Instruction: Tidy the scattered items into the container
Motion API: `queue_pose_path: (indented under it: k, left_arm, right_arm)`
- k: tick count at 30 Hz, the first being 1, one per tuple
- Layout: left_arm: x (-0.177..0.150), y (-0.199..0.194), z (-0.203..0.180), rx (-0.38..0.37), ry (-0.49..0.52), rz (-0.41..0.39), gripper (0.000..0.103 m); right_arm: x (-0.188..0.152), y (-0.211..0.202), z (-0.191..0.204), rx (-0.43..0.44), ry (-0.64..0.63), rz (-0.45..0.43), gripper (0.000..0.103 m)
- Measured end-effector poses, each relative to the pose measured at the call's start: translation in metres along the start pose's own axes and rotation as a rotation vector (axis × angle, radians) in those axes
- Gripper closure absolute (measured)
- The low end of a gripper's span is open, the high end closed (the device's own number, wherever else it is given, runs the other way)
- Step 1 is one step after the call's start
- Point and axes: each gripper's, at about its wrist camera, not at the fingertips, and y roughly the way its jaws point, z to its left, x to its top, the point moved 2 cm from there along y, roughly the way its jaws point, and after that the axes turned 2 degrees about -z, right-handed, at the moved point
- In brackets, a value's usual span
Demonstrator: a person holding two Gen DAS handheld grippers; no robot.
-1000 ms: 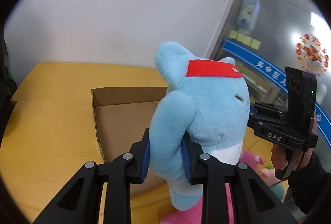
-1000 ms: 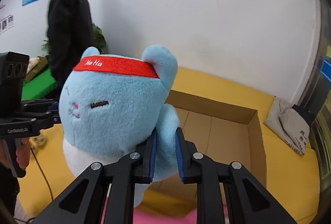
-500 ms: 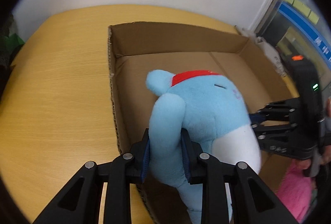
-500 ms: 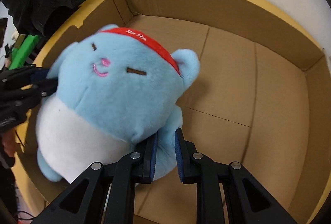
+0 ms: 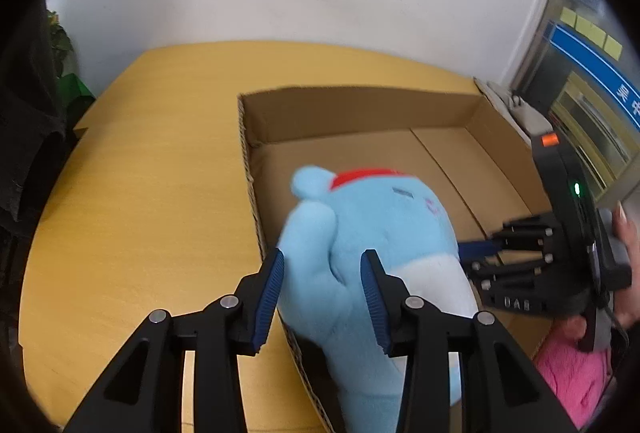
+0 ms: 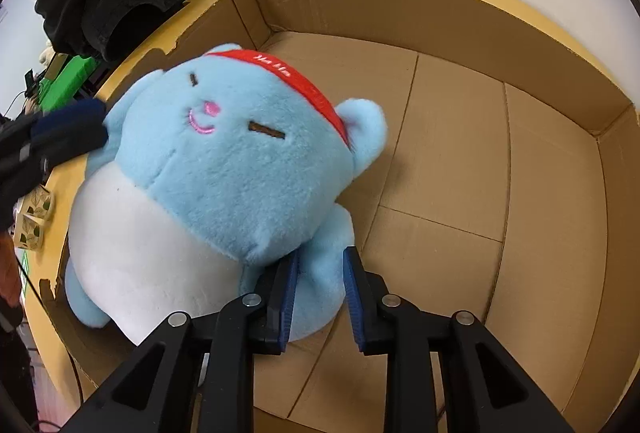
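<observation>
Table: the yellow wooden table [image 5: 140,217] under your box reaches back to the white wall and shows bare on the box's left.
Box: your cardboard box [image 6: 460,17] is the landmark; it sits open-topped on the table, and its brown floor beyond the toy is bare.
Plush: the blue plush toy [image 6: 224,173] with the red headband [image 6: 304,85] lies face up inside the box, against its left wall, head toward the box's far wall and white belly toward its near edge.
Left gripper: your left gripper [image 5: 322,273] comes in over the box's left wall. Its jaws are opening around the toy's arm [image 5: 316,265]; the arm is between the blue pads [image 5: 270,293], and they no longer pinch it as far as you can see.
Right gripper: your right gripper [image 6: 320,273] points down into the box near its front edge. Its jaws are opening too, with the toy's other arm [image 6: 326,261] between them; the left pad touches the fur and a gap shows at the right pad.
Pink item: a pink fluffy thing [image 5: 572,377] lies outside the box, by its near right corner.
Tape roll: a leaf-patterned roll [image 6: 32,221] sits on the table just outside the box's left wall.
</observation>
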Motion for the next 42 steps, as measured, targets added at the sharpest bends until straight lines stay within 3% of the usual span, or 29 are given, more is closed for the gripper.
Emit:
queue_pose_path:
  k: [9,13,16,19,20,22,26,27,30,35,38,40,42]
  left_arm:
    - [-0.01,0.003,0.0,0.065,0.107,0.068,0.063]
    - [0.001,-0.019,-0.004,0.044,0.127,0.008,0.066]
    - [0.012,-0.04,-0.011,-0.04,0.088,-0.064,0.064]
    - [0.011,-0.008,-0.032,-0.051,0.162,0.052,0.063]
    - [0.008,0.004,-0.033,-0.054,0.154,0.091,0.063]
    - [0.007,0.015,-0.025,-0.108,0.056,0.096,0.06]
    - [0.003,0.02,-0.011,-0.144,-0.017,0.116,0.052]
    - [0.001,0.019,-0.007,-0.155,-0.034,0.114,0.052]
    - [-0.004,0.022,0.002,-0.179,-0.067,0.099,0.052]
    - [-0.005,0.026,0.013,-0.219,-0.103,0.09,0.052]
    - [-0.008,0.023,0.014,-0.227,-0.106,0.078,0.052]
    - [-0.009,0.02,0.012,-0.221,-0.102,0.075,0.052]
    - [-0.009,0.02,0.014,-0.221,-0.103,0.071,0.052]
  right_arm:
    - [-0.012,-0.014,-0.006,0.026,0.029,-0.038,0.076]
    - [-0.016,-0.017,-0.007,0.029,0.025,-0.048,0.076]
    - [-0.02,-0.016,-0.009,0.04,0.032,-0.055,0.076]
    - [-0.024,-0.016,-0.016,0.063,0.072,-0.059,0.071]
    - [-0.025,-0.016,-0.019,0.061,0.082,-0.056,0.069]
    - [-0.03,-0.016,-0.023,0.063,0.088,-0.038,0.061]
    - [-0.049,-0.024,-0.032,0.09,0.084,-0.021,0.061]
    - [-0.049,-0.025,-0.032,0.095,0.084,-0.025,0.062]
    - [-0.047,-0.027,-0.021,0.132,0.056,-0.037,0.085]
    - [-0.047,-0.038,-0.01,0.168,0.029,-0.071,0.084]
    - [-0.054,-0.051,-0.018,0.131,0.025,-0.076,0.076]
    - [-0.066,-0.067,-0.036,0.072,0.023,-0.064,0.063]
    - [-0.089,-0.084,-0.068,-0.025,0.012,-0.042,0.063]
